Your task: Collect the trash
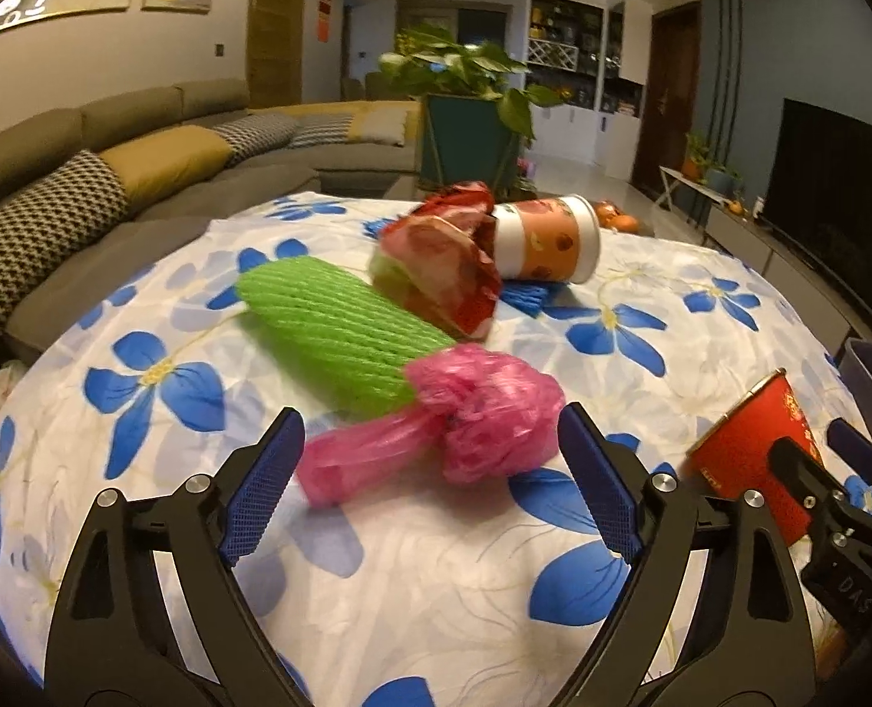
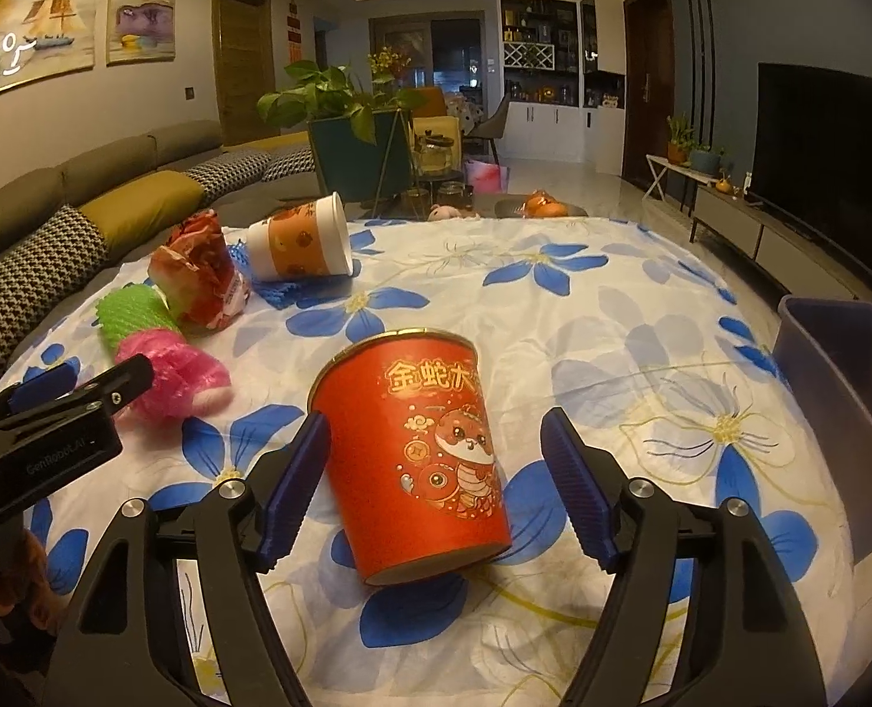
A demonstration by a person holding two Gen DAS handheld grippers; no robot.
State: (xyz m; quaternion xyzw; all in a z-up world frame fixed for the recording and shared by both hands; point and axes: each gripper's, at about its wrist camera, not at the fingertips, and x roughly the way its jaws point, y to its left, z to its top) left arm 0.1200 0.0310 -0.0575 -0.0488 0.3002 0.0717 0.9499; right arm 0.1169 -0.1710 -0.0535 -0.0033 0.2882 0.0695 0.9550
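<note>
Left gripper [image 1: 430, 483]: jaws spread wide and holding nothing, poised low over a flower-print tablecloth [image 1: 406, 589], with a crumpled pink plastic bag [image 1: 453, 430] lying on the cloth between the blue pads and clear of both.

Right gripper [image 2: 436, 483]: likewise unclenched and empty-handed, its fingers flanking a red paper cup [image 2: 412, 459]; the left pad sits just beside the cup wall, the right pad stands apart from it.

Red paper cup: tilted on the cloth, gold-rimmed mouth facing away from the camera, printed with gold characters and a cartoon snake.

Other trash: a green foam net sleeve [image 1: 342, 330] lies just behind the pink bag, touching it; beyond it, a crumpled red wrapper [image 1: 442, 259] rests against a white-and-orange paper cup [image 1: 548, 238] tipped on its side, over a scrap of blue foam netting [image 1: 524, 294].

Table edge: a dark plastic bin [image 2: 836, 400] stands at the right side.

Background: a sofa [image 1: 112, 177], a potted plant [image 1: 471, 76] and a television [image 2: 831, 135].
</note>
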